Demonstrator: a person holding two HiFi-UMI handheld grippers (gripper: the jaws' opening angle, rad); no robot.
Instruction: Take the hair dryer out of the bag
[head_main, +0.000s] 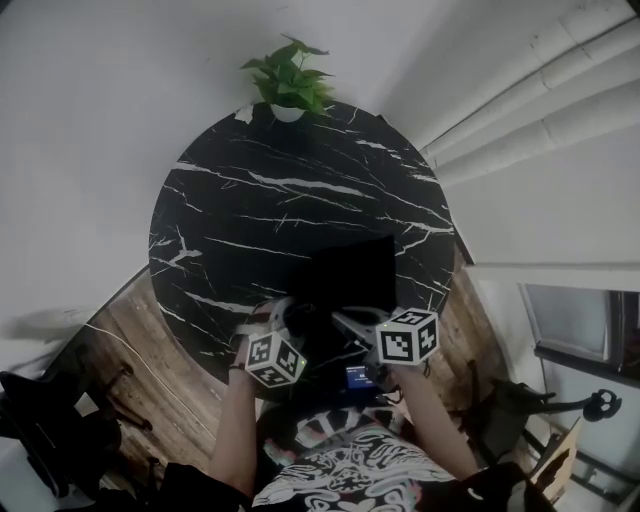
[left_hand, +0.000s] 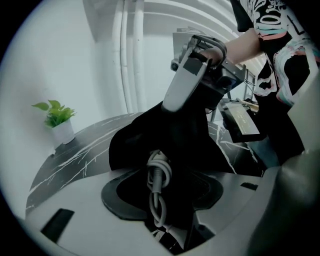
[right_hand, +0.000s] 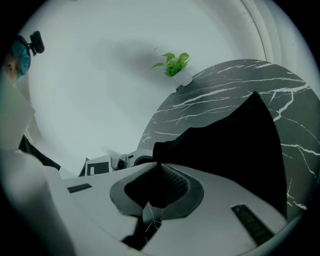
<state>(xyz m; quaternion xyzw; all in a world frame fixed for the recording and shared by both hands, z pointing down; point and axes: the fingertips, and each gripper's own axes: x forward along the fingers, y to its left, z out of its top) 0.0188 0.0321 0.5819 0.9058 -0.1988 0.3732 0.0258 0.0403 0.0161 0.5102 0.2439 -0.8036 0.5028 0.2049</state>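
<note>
A black bag (head_main: 350, 275) lies at the near edge of the round black marble table (head_main: 280, 180). My left gripper (head_main: 288, 318) is at the bag's left side, in its mouth. In the left gripper view a coiled pale grey cord (left_hand: 159, 172) sticks out of the bag (left_hand: 190, 140) and sits between the left gripper's (left_hand: 160, 200) parted jaws; the pads stand off it. The hair dryer's body is hidden in the bag. My right gripper (head_main: 345, 322) is shut on the bag's edge; black fabric (right_hand: 240, 145) is pinched in the right gripper (right_hand: 155, 192).
A small potted plant (head_main: 288, 85) stands at the table's far edge. White pipes (head_main: 540, 90) run along the wall on the right. A flat device (left_hand: 242, 117) lies by the person's lap. Wooden floor and dark furniture surround the table.
</note>
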